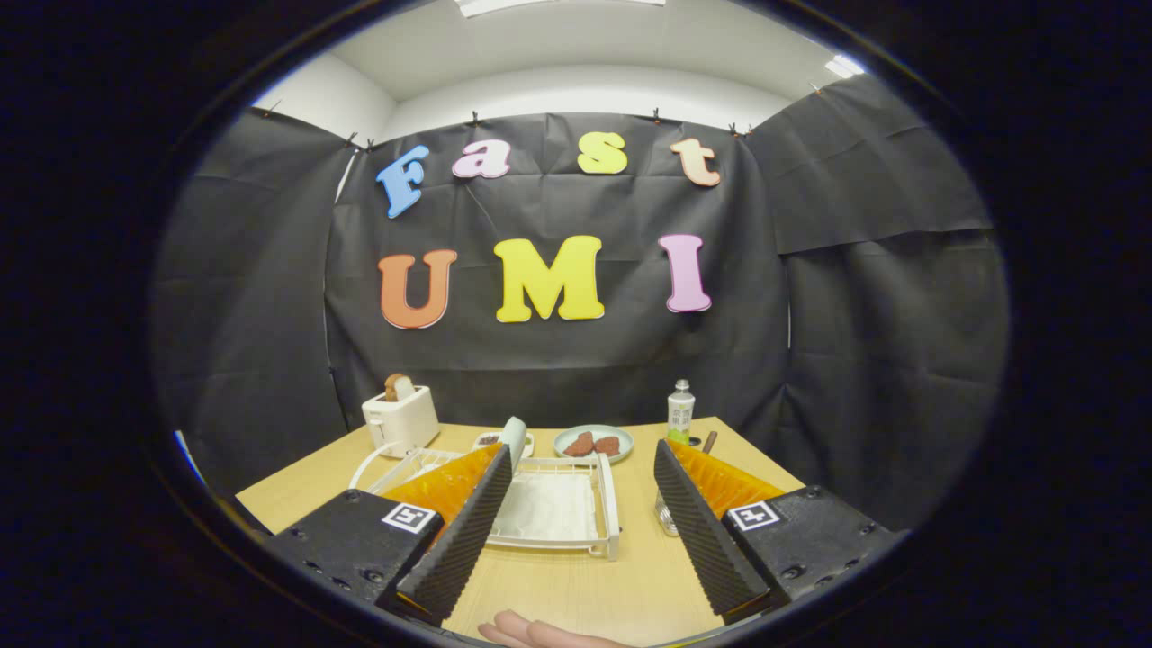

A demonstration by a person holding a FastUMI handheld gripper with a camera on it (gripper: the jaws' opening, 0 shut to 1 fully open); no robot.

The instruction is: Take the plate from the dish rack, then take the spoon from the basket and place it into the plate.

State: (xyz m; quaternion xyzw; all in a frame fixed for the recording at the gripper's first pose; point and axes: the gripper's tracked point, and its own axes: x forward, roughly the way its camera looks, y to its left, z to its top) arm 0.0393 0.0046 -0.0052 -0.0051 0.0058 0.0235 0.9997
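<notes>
Toaster (pixel 400 416) stands at the far left of the table (pixel 576 585), with the white dish rack (pixel 562 508) lying directly ahead between the spread, empty fingers of the gripper (pixel 583 468). Plate (pixel 514 438) stands on edge at the rack's far left corner, just off the left fingertip, its face turned sideways, so the approach appears to call for a short advance forward and slightly left. Basket and spoon cannot be identified with certainty; a clear container sits near the right finger.
</notes>
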